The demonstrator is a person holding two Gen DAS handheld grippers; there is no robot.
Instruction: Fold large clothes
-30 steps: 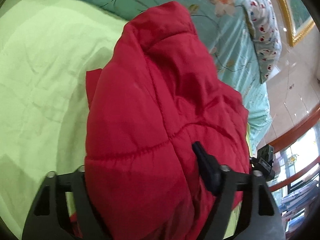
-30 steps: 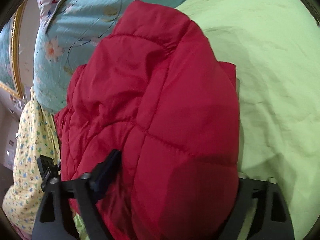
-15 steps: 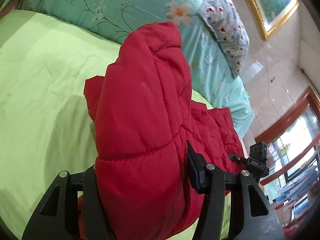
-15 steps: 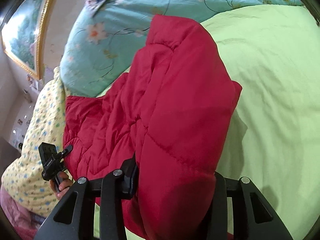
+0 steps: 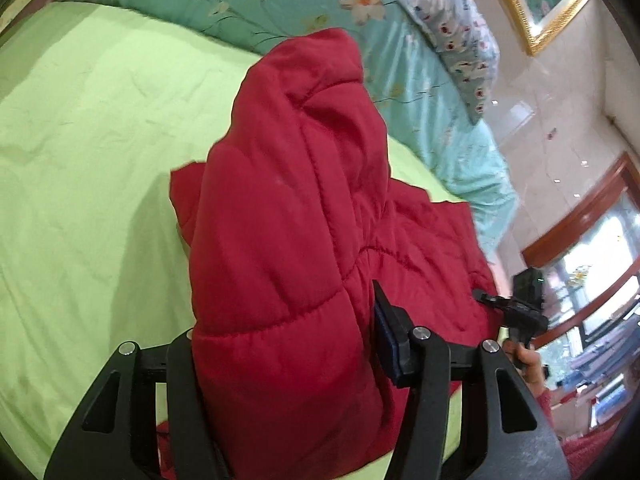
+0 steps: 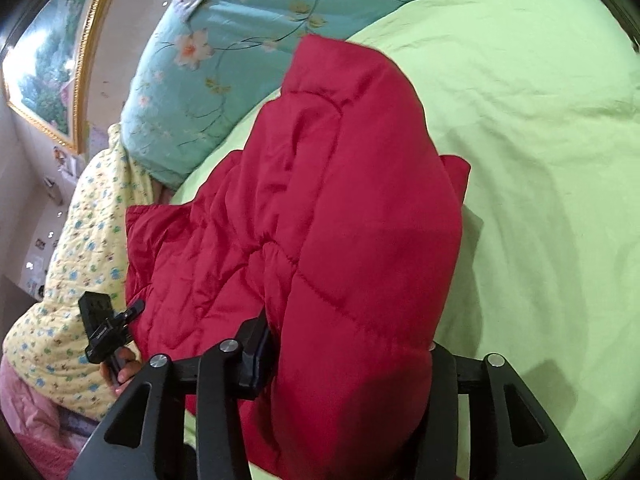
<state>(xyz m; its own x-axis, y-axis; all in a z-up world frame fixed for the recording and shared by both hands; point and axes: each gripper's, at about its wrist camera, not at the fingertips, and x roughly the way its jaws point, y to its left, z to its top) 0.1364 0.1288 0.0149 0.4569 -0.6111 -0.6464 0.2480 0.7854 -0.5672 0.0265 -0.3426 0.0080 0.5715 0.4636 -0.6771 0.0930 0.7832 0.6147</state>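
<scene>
A red quilted jacket (image 5: 288,248) lies on a light green bedsheet (image 5: 80,160), with one thick padded fold raised toward the cameras and the rest spread flat over the near part of the bed; in the left wrist view the left gripper (image 5: 280,364) has that fold between its fingers, the blue-faced pad of the right-hand finger (image 5: 386,336) pressing into the padding and the other finger hidden behind the cloth, so it is pinching the jacket, its jaws having closed in a little over the last second; in the right wrist view the right gripper (image 6: 348,364) clamps another padded fold of the jacket (image 6: 320,220), its left-hand pad (image 6: 256,344) sunk against the fabric and the far finger covered by the red bulk, its jaws having just eased slightly wider while the cloth fills the gap between them; each camera also catches the other device held in a hand at the frame's edge, at the right (image 5: 520,312) in the left view and at the left (image 6: 108,328) in the right view; a teal floral quilt (image 5: 280,0) lies along the far side of the bed, with a white patterned pillow (image 5: 452,32) on it; a yellow floral blanket (image 6: 68,280) sits at the left in the right view; a gold-framed picture (image 6: 48,64) hangs on the wall beyond.
</scene>
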